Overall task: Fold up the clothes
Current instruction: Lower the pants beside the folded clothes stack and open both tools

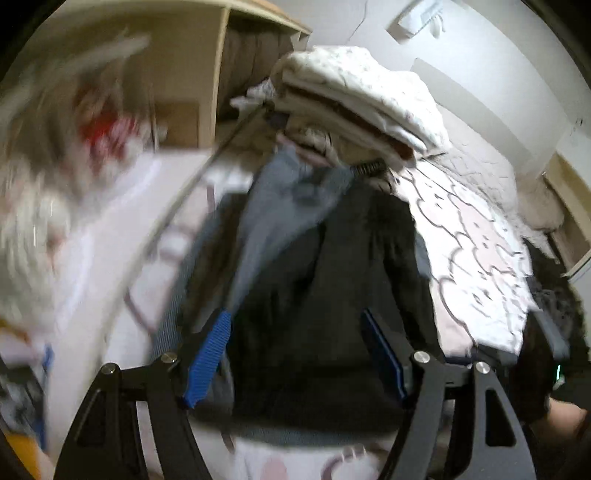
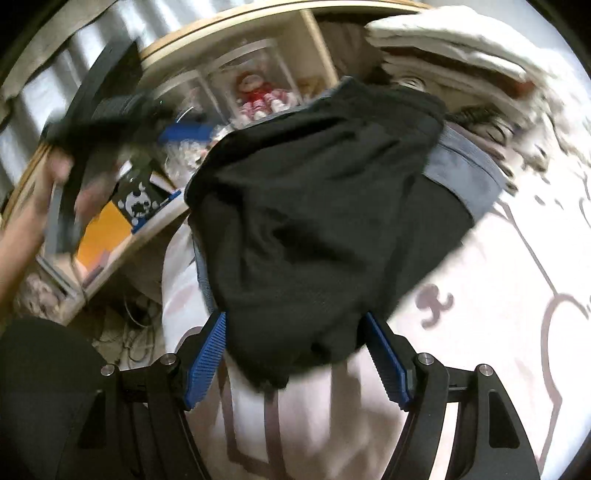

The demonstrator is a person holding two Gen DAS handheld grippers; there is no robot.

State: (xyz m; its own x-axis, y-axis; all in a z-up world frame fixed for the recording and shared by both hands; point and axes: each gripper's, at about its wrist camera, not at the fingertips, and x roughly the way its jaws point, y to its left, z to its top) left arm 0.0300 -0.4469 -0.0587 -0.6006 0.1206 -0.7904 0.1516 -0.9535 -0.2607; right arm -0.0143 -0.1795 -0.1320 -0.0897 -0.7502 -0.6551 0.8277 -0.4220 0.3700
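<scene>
Two grippers hang over one black garment [image 2: 317,221] on a patterned bedspread [image 2: 498,295].

From left to right in the right wrist view: the person's bare forearm [image 2: 22,229] reaches in at the left edge, carrying the left gripper [image 1: 295,354] tilted and blurred in front of one wooden shelf unit [image 2: 229,22]; one doll in red [image 2: 255,92] sits on a shelf. In the middle lies the one black garment, rumpled, on top of one grey-blue garment [image 2: 465,173] whose edge shows at its right. Behind them rises one stack of folded bedding [image 1: 354,99]. The right gripper [image 2: 295,354] points steeply down, its jaws spread wide with nothing pinched, the garment's near hem lying between the two blue pads [image 2: 207,358]. The left gripper's jaws are equally spread, grasping nothing, above the same black cloth.
</scene>
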